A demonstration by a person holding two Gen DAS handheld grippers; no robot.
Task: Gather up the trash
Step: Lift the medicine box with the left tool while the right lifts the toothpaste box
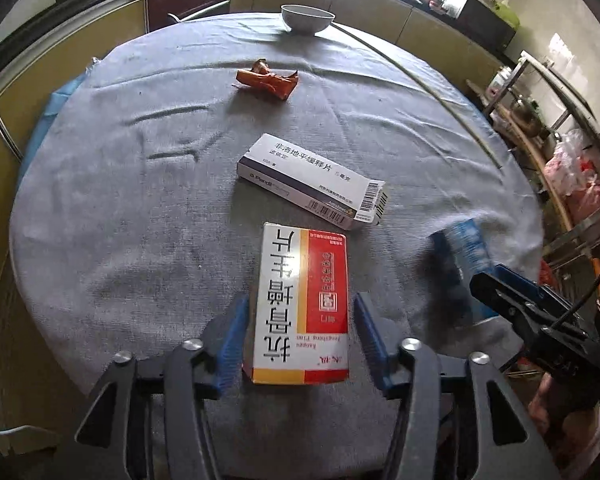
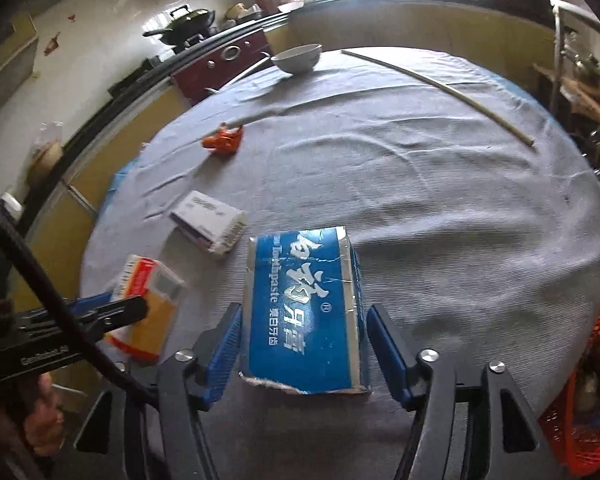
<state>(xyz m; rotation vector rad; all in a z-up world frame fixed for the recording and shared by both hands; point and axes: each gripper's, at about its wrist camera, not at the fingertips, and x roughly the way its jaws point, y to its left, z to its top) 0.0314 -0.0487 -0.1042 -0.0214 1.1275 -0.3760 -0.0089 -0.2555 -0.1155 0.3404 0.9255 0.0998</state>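
My left gripper (image 1: 300,320) is open, its blue pads on either side of a white, red and yellow medicine box (image 1: 302,304) lying on the grey cloth; a small gap shows on each side. My right gripper (image 2: 302,340) is open around a blue toothpaste box (image 2: 304,312), with gaps at both pads. The toothpaste box also shows blurred in the left wrist view (image 1: 462,264). A white medicine box with a barcode (image 1: 312,182) lies beyond the red box. A crumpled orange wrapper (image 1: 268,80) lies farther back.
A round table under a grey cloth (image 1: 120,200). A white bowl (image 1: 307,18) stands at the far edge. A long thin stick (image 2: 440,88) lies across the far right. A red mesh basket (image 2: 592,380) is at the right. Kitchen cabinets ring the table.
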